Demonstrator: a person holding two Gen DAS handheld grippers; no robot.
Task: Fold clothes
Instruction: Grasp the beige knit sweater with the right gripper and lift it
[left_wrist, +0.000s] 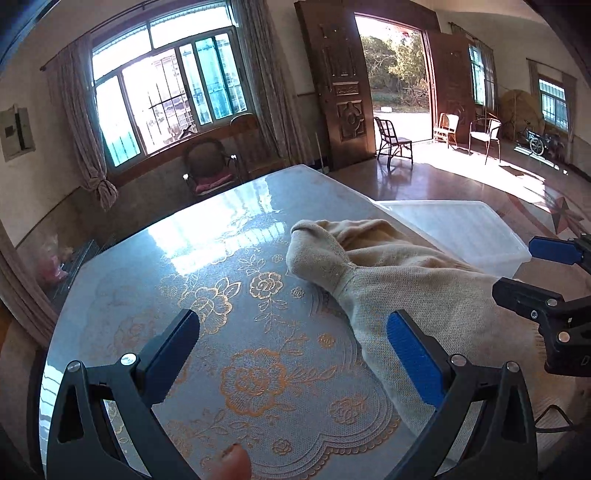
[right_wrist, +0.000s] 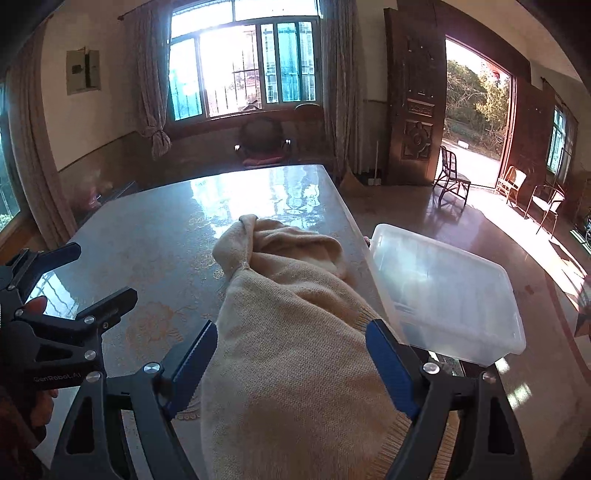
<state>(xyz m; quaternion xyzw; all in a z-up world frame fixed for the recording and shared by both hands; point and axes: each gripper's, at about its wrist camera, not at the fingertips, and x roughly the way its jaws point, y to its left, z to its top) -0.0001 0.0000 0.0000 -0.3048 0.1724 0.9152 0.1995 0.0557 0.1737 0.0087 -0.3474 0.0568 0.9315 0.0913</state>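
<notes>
A cream knitted sweater (left_wrist: 399, 280) lies crumpled on the table's right side, its bunched sleeve end toward the far side. My left gripper (left_wrist: 291, 332) is open over the flowered tablecloth, its right finger at the sweater's left edge. In the right wrist view the sweater (right_wrist: 295, 332) runs between the spread fingers of my right gripper (right_wrist: 291, 339), which is open above it. The right gripper (left_wrist: 524, 269) also shows at the right edge of the left wrist view, and the left gripper (right_wrist: 74, 273) at the left of the right wrist view.
A clear plastic bin (right_wrist: 443, 288) sits off the table's right edge, also seen as the bin (left_wrist: 461, 229). The table (left_wrist: 184, 258) has a glossy flowered cover. Chairs stand by the window (right_wrist: 262, 144) and the open doorway (right_wrist: 450, 177). A fingertip (left_wrist: 232, 461) shows at the bottom.
</notes>
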